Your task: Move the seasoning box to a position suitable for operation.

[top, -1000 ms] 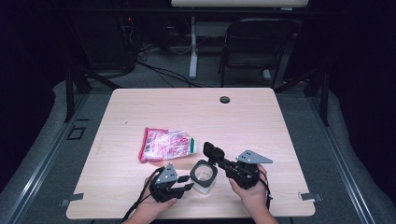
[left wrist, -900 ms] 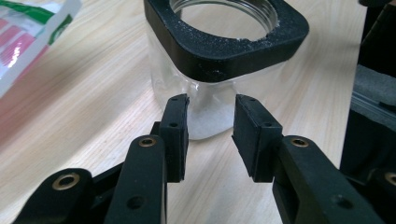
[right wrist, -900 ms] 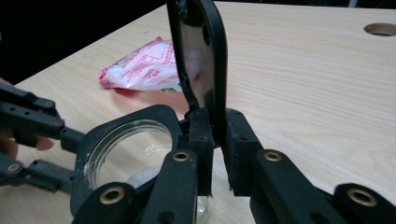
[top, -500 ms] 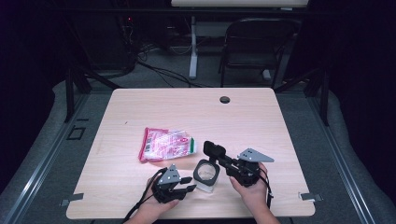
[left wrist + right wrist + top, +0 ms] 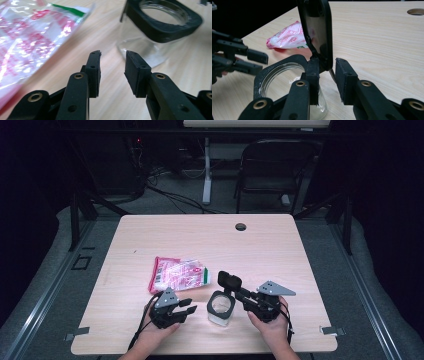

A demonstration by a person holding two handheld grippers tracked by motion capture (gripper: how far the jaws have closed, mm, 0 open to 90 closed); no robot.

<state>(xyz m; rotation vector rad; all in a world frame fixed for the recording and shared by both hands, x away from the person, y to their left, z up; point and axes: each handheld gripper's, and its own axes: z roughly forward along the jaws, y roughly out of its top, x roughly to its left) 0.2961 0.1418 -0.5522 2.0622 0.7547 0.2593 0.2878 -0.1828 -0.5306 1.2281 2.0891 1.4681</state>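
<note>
A clear glass jar [image 5: 220,307] with a black square collar stands near the table's front edge. Its black flip lid [image 5: 229,281] stands upright on its hinge. My right gripper [image 5: 239,295] reaches in from the jar's right. In the right gripper view its jaws [image 5: 327,67] have just been opening; the lid's [image 5: 317,30] lower edge sits between them, with a gap at the right pad, so it is open. My left gripper [image 5: 189,306] lies open to the jar's left, nothing between its pads [image 5: 113,58], the jar [image 5: 160,22] just ahead. A red-and-white plastic bag [image 5: 179,273] lies behind it.
The wooden table [image 5: 260,245] has a round cable hole [image 5: 241,226] at the back middle. A chair [image 5: 275,165] and cables stand on the dark floor beyond the far edge. A hand holds each gripper at the table's front edge.
My left gripper has drawn back a little to the left, away from the jar. The right hand has stayed put while its jaws spread beside the upright lid.
</note>
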